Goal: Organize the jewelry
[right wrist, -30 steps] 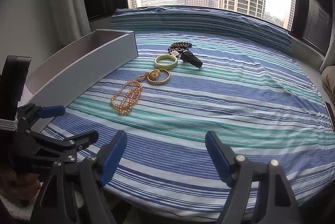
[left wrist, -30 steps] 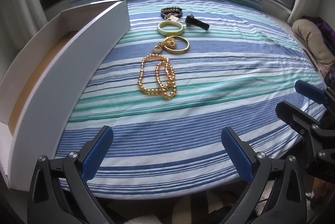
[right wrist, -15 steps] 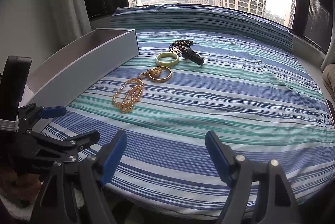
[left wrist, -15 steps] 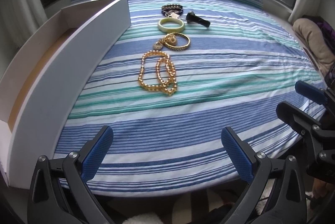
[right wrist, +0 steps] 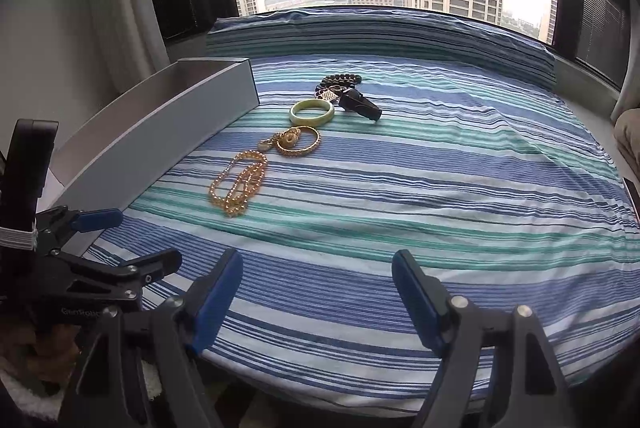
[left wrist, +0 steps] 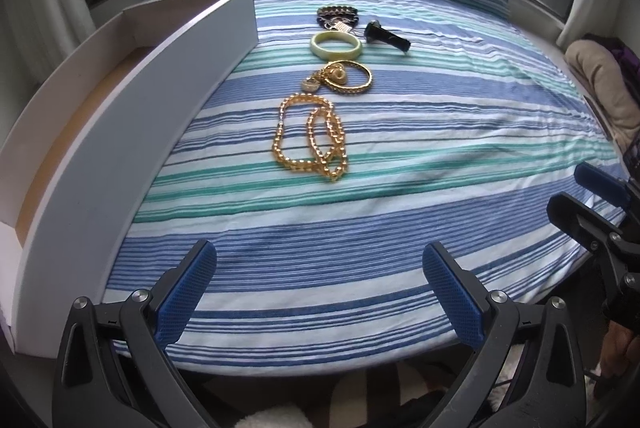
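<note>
Almost nothing differs from a second ago: both grippers hover at the near edge of the striped bed as before, and the jewelry has not moved.

The left gripper has its jaws wide apart with nothing between them; so does the right gripper.

The jewelry lies in a row running from near to far, just right of the long white box, which is on the left. Nearest is the gold necklace, its loops stretched near-to-far. Beyond it come the gold bangle, the green bangle and the dark bead bracelet. A black clip lies beside the green bangle, its long axis slanting right and slightly nearer.
</note>
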`<state>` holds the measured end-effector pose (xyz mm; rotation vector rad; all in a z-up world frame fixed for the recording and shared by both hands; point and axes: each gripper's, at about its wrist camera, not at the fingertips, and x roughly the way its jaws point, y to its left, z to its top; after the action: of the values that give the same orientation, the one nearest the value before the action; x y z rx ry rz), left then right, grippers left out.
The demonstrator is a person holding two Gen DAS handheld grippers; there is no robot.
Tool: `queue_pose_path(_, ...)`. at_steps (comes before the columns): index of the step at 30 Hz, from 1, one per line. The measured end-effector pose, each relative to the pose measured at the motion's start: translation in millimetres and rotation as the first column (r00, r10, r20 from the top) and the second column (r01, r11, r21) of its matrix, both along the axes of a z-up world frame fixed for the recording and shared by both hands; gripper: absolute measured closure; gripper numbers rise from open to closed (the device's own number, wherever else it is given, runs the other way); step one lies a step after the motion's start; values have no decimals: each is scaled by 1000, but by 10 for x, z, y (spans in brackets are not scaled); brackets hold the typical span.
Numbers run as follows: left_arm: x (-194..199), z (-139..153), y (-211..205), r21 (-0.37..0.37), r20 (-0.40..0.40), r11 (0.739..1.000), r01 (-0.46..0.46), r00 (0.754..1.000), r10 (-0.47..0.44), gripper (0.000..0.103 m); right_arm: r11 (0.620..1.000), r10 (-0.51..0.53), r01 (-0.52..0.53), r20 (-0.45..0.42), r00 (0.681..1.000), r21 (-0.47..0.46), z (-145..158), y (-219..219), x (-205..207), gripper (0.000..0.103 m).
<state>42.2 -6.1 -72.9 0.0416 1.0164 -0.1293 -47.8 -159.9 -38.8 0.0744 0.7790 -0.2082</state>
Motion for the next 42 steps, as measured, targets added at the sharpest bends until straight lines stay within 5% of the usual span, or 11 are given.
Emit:
queue_pose_path(7, 185, -72, 171, -24, -13, 999, -46, 999, 45, 1, 999, -27, 28, -24, 999, 37, -83, -123, 5, 24)
queue_pose_path(16, 780, -169, -137, -16, 23, 994, 106, 994, -105, 4, 999, -9, 10, -33, 999, 52, -126, -111, 28, 24)
queue_pose_path(22, 1282, -573, -355, 31, -106, 993, 110, 989, -106, 20, 998, -17, 18, -22, 1000, 60, -107, -148, -12, 24)
queue_pose_path(25, 1305, -645, -398, 41, -117, 993, 111, 987, -106, 37, 998, -26, 27, -20, 999, 63, -111, -193, -36, 24)
queue_pose_path(27, 1282, -621, -396, 39, -106, 993, 115, 988, -111, 56, 997, -38, 39, -20, 999, 71, -121, -240, -42, 24)
queue_pose_path(28, 1278, -605, -379, 38, -106, 993, 111, 989, -106, 80, 996, -43, 45, -21, 999, 77, -131, -265, -39, 24)
queue_pose_path(29, 1283, -595, -350, 20, -116, 994, 108, 988, -105, 95, 995, -48, 50, -23, 999, 83, -143, -291, -30, 24)
queue_pose_path(32, 1279, -564, -230, -53, -154, 995, 80, 984, -87, 98, 993, -53, 56, -28, 998, 100, -175, -330, -14, 24)
queue_pose_path(42, 952, -166, 175, -197, -90, 980, 23, 995, -42, 98, 973, -10, 21, -48, 999, 228, -186, -543, 270, 24)
